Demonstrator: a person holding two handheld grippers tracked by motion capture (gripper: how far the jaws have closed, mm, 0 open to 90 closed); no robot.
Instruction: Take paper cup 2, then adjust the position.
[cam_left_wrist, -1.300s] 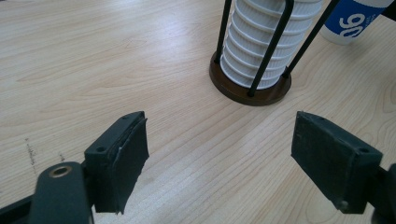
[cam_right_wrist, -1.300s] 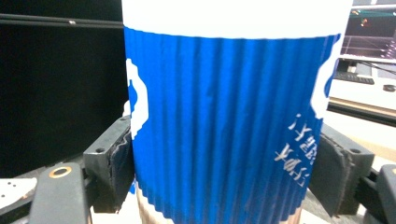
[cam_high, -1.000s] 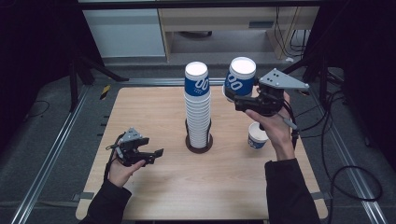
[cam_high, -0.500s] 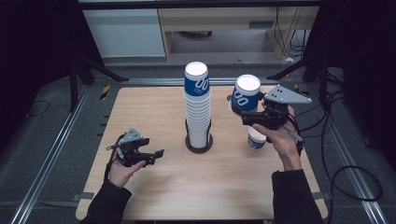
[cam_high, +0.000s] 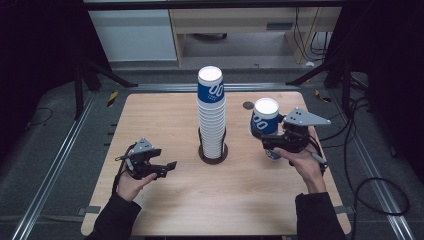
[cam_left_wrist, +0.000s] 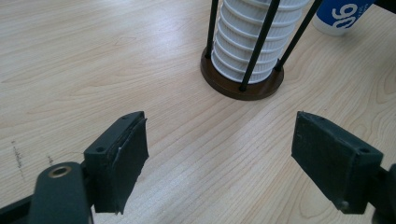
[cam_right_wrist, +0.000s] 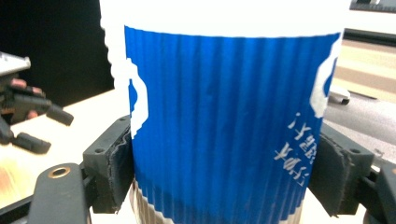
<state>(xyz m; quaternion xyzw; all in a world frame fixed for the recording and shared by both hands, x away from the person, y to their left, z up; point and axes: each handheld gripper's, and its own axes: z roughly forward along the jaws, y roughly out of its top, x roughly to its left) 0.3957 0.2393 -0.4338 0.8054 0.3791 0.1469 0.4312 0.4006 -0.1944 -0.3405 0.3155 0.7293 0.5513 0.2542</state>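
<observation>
Blue paper cup (cam_high: 265, 120) sits clamped in the right gripper (cam_high: 270, 136), upside down, white bottom facing up, held above the right part of the table (cam_high: 165, 115). In the right gripper view the cup (cam_right_wrist: 224, 126) is pinched between both black pads (cam_right_wrist: 114, 170) at its ribbed blue sleeve; white logo shapes at both edges, plus a small line of white print at right (inverted, too blurred to read). In the high view the white mark on the held cup reads roughly like "00" (could be a logo, can't tell).

Just under the held cup, a second cup (cam_high: 272, 153) stands on the table, mostly hidden by the gripper and the person's right hand (cam_high: 305, 165).

Tall stack of cups (cam_high: 211, 115) stands mid-table inside a rod holder on a round dark base (cam_high: 214, 156); top cup blue with the same "00"-like mark, the rest show white ribbed rims. In the left gripper view the stack (cam_left_wrist: 254, 44) and base (cam_left_wrist: 243, 84) lie ahead, with a blue cup (cam_left_wrist: 341, 16) behind showing white digits like "96" (probably inverted).

Left gripper (cam_high: 162, 169) rests low over the table's left part, jaws spread wide with nothing between them, well apart from the stack. Small dark round spot (cam_high: 248, 105) on the table behind the held cup.
</observation>
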